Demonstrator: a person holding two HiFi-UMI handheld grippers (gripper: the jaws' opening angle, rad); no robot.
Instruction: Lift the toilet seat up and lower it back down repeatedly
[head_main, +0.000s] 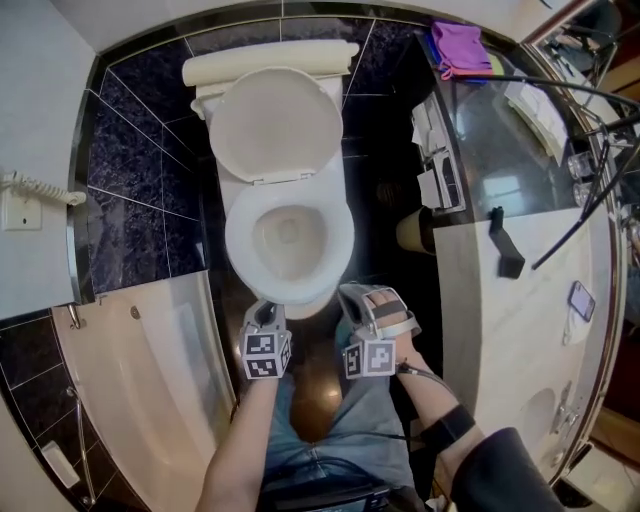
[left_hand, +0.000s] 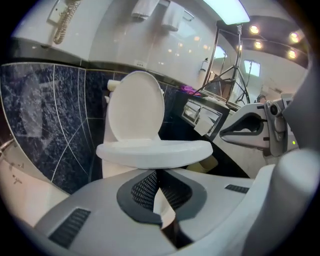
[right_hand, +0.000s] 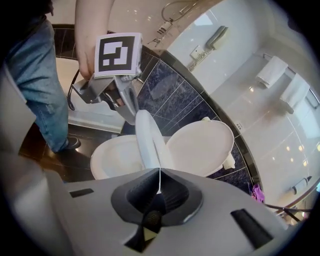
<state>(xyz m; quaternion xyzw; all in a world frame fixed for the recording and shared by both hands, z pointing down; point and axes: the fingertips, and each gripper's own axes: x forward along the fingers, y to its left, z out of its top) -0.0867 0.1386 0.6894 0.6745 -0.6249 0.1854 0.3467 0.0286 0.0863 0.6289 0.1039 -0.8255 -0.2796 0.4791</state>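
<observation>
We stand over the white seat (head_main: 238, 245), a smooth, glossy oval ring lying over the bowl (head_main: 288, 235), while the lid (head_main: 275, 125) leans upright against the tank (head_main: 270, 62). Our left tool (left_hand: 158, 175), pads pressed together and holding nothing, sits at the seat's front edge, its tips just below the thick rounded rim. Our right tool (right_hand: 159, 175), likewise pressed together and empty, meets the rim at front right, where the seat shows edge-on between bowl and lid. Whether the seat rests flat or is slightly lifted we cannot tell.
</observation>
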